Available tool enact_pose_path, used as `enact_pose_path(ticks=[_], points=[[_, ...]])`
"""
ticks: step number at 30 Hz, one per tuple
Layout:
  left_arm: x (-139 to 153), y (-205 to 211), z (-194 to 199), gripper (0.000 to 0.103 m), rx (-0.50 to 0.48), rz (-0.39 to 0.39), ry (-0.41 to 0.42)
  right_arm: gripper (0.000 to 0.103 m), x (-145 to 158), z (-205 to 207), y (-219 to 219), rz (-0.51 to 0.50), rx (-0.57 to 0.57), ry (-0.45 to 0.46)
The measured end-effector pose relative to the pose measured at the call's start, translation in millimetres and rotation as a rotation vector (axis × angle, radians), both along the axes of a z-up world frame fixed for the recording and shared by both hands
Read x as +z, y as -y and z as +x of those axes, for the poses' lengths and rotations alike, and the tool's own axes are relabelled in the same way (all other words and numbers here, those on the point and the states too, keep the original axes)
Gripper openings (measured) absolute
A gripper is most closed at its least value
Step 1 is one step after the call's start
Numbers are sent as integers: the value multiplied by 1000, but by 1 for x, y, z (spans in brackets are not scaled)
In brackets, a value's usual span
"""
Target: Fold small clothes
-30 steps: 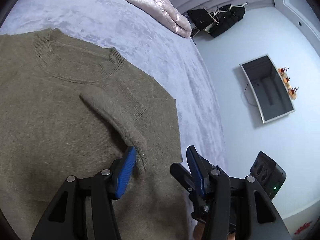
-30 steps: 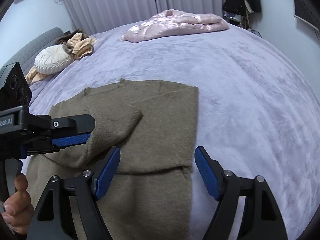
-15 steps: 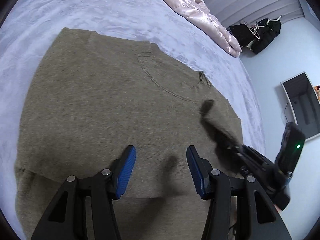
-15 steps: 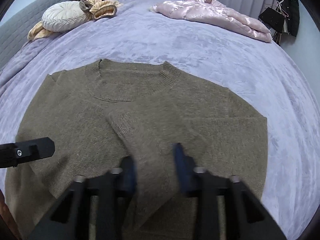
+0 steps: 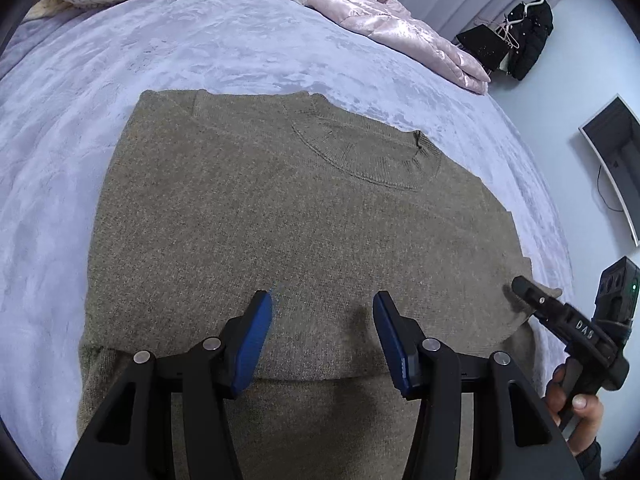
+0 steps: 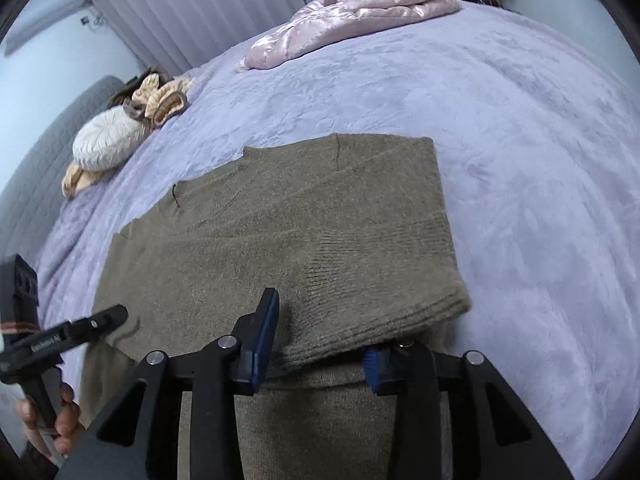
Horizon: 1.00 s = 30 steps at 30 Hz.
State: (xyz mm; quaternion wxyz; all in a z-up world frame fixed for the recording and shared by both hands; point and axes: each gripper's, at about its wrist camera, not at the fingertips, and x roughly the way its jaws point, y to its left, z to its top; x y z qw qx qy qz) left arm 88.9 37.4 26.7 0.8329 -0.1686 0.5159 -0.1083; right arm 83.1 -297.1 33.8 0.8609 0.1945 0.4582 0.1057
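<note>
An olive-brown sweater (image 5: 280,220) lies flat on the lilac bed (image 5: 60,140), neckline toward the far side, sleeves folded over its body. The left hand-held gripper (image 5: 322,312) hovers above the sweater's middle, jaws apart with nothing between them. The right hand-held gripper (image 6: 320,336) has the folded sleeve cuff (image 6: 380,300) between its jaws, which are opening. A pink quilted jacket (image 6: 352,12) lies well beyond
</note>
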Motion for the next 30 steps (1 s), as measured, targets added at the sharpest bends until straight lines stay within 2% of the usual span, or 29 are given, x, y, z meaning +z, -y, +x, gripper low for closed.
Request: enact_pose_path(ticks=[2,3,4,6,8,10,11,13,16,17,18,19,22,25,27,29,30], points=[[4,2,1,54,-1,31,-1,39,2,3,5,36,-11,18],[7,2,1,54,1,42,2,13,6,5,6,18,-11,30],[12,1,1,54,8,51,14,8,11,6,5,10,-9,37],[19,-3,1,54,32,68,38,8,26,3,3,-23,-9,102],[14,-6,2,54,64,126,18,8,34,3,-2,-127,-30,133],[-2,-4,5,54,49,182,-29,8,25,11,-3,-174,-37,81],[-7,-2,3,54,35,208,-28,9,17,17,-1,-155,-30,29],[-3,2,-3,54,23,249,-7,16,4,20,8,-128,-43,-57],[10,1,-7,54,29,222,12,33,8,6,23,-91,-88,-30],[15,1,-9,54,25,209,26,46,12,1,25,-109,-108,-16],[20,3,-9,54,19,196,40,65,19,-4,26,-138,-132,6],[22,6,-7,54,7,187,46,71,26,-10,26,-159,-151,44],[21,19,0,54,-42,177,36,72,45,-21,18,-216,-150,132],[3,21,4,54,-19,274,-2,72,47,-18,-2,-244,-59,150],[-6,10,0,56,-6,271,2,72,36,-16,-16,-234,17,122],[-6,-5,-8,56,2,216,8,73,13,-10,-23,-230,56,25],[-5,-12,-11,56,4,195,7,72,2,-8,-27,-264,63,-22]])
